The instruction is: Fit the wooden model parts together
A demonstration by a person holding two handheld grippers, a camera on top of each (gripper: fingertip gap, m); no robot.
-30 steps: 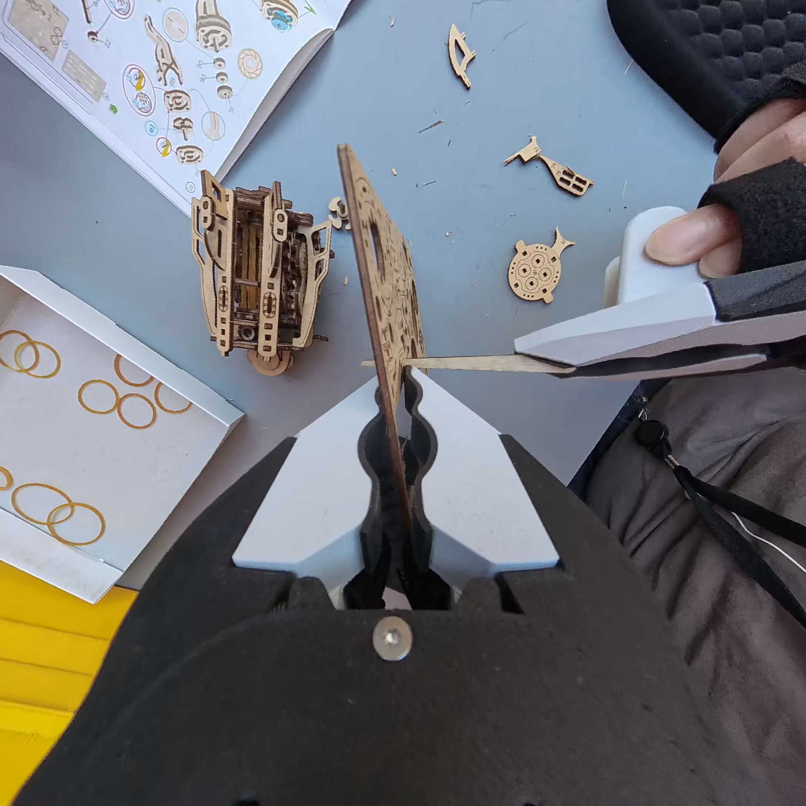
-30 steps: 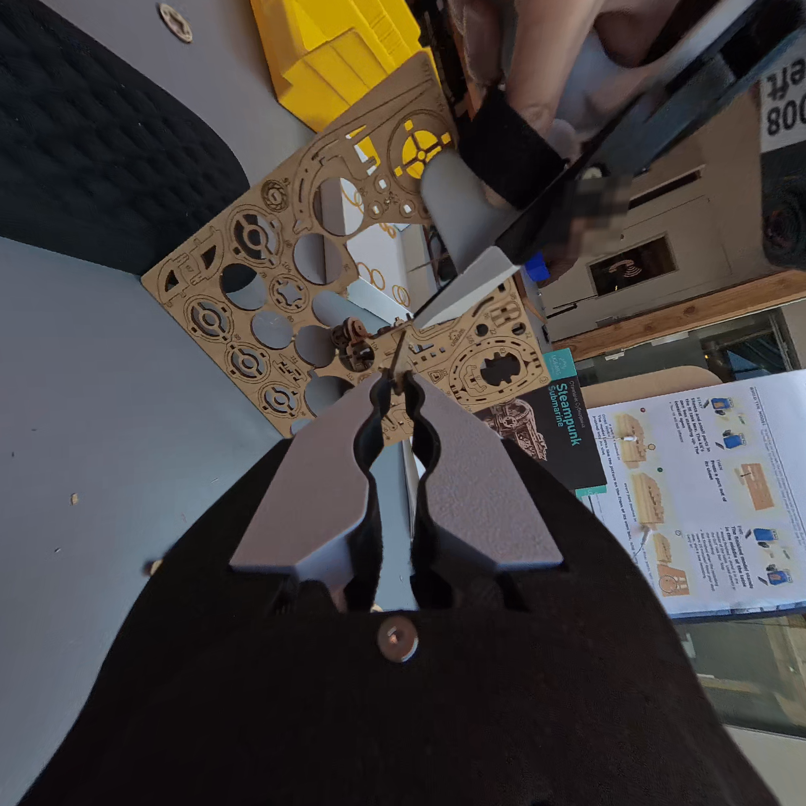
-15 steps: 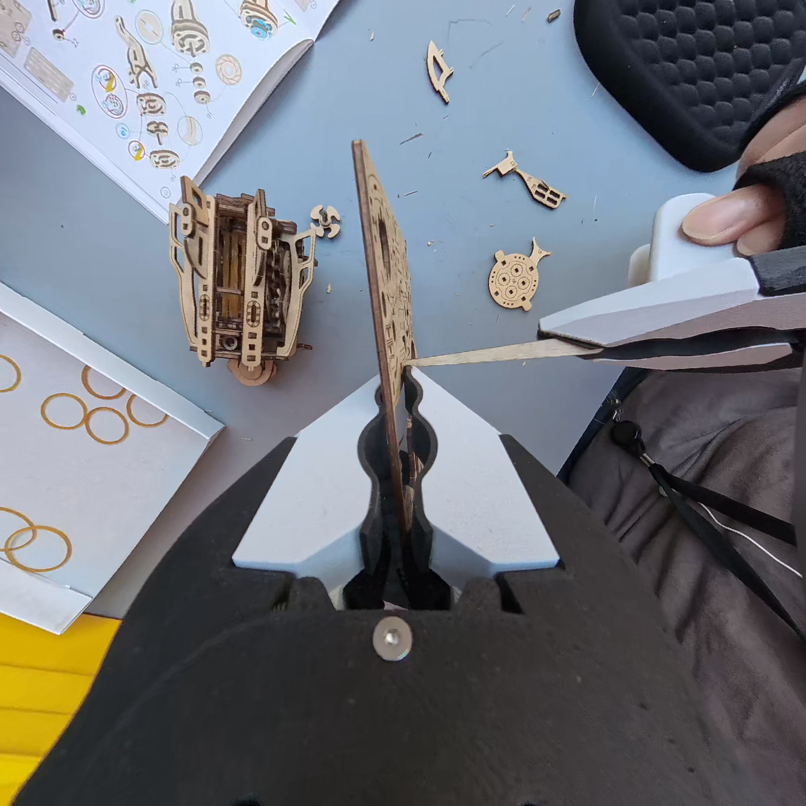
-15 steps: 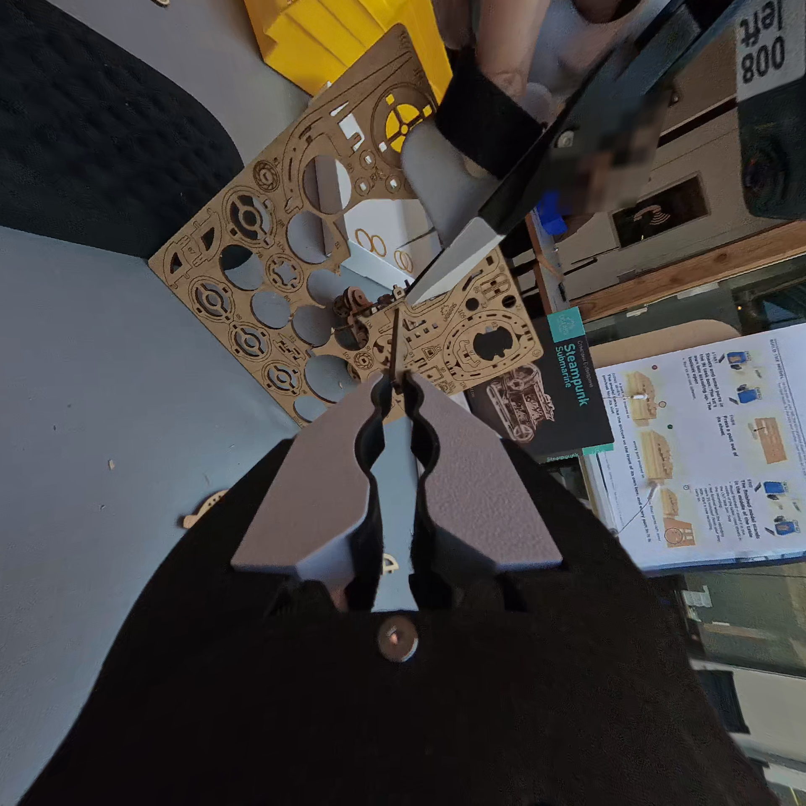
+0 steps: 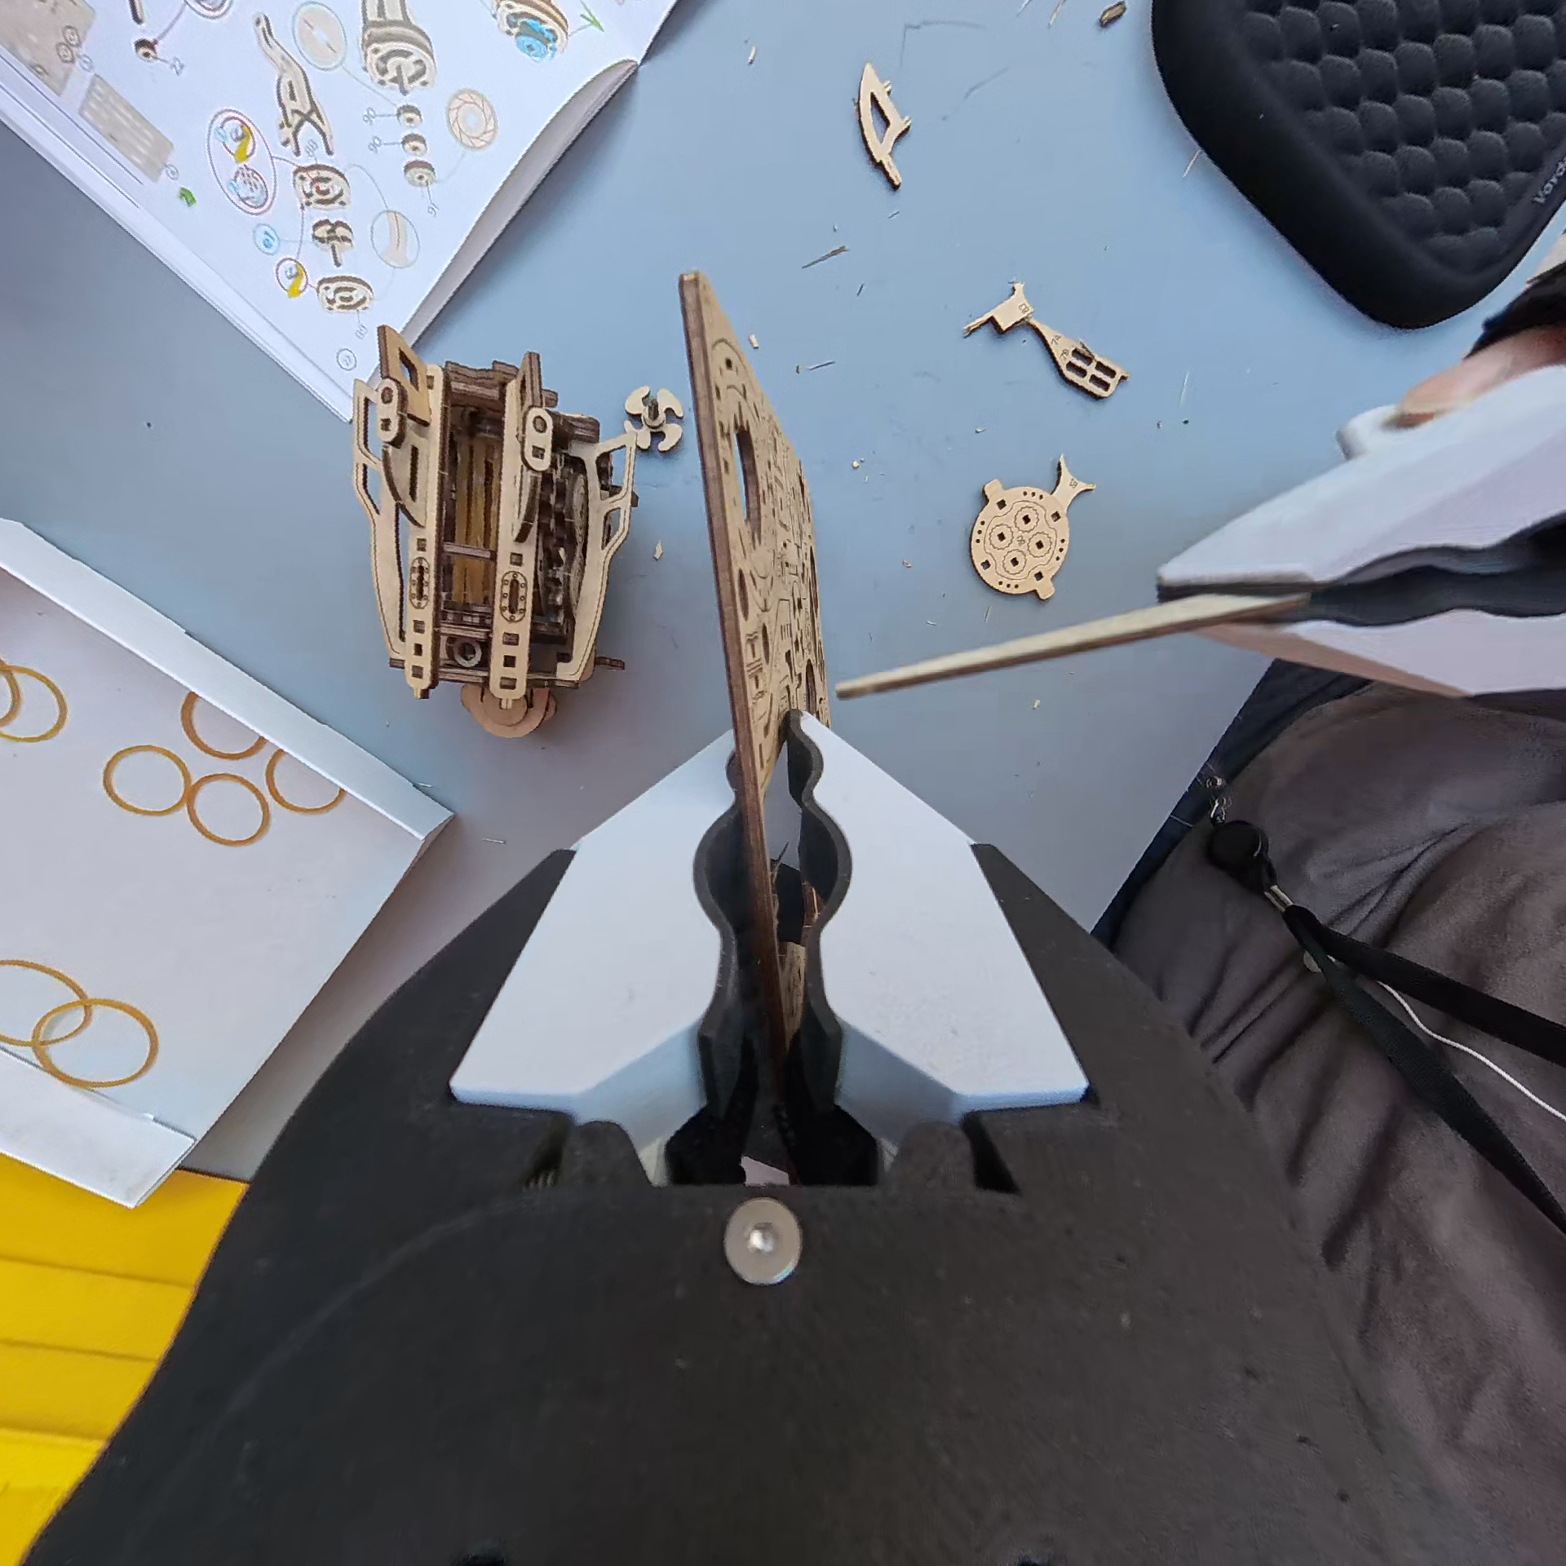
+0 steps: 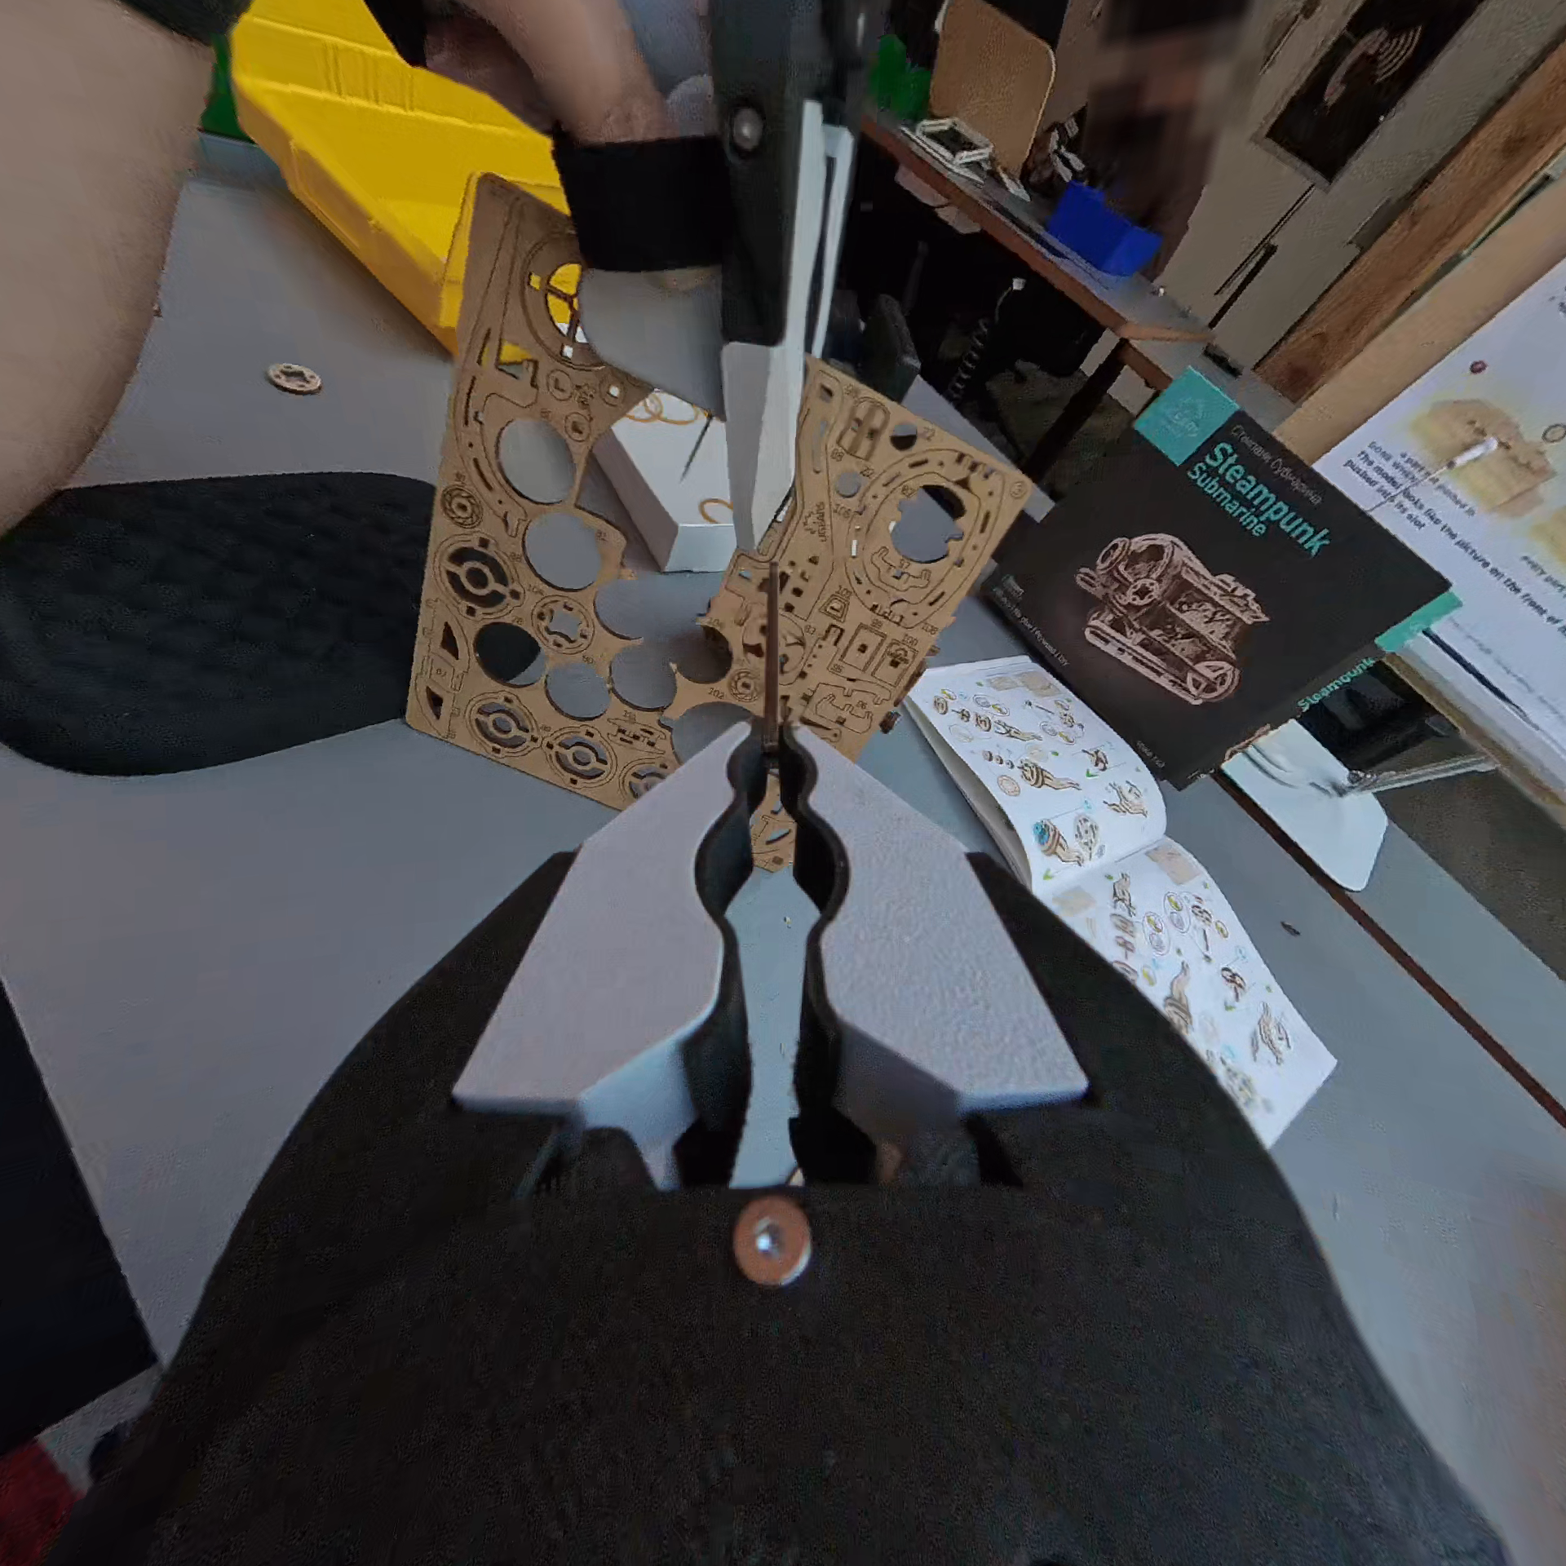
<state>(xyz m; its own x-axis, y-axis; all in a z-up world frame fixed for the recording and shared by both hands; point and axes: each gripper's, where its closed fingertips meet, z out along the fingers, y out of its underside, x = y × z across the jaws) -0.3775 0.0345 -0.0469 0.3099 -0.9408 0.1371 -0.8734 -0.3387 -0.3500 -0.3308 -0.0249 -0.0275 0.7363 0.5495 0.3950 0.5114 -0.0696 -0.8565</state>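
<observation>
Left claw [image 5: 767, 737] pinches the wooden sheet [image 5: 758, 542] upright above the tabletop [image 5: 974, 212], just right of the half-built model [image 5: 483, 551]; right claw [image 6: 769, 746] pinches a thin stick [image 6: 771, 652], tip just beside the sheet.

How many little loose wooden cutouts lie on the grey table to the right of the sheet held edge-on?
3: a curved sliver farthest away, a key-like piece in the middle, and a round perforated disc nearest. The right gripper may hide more.
</observation>
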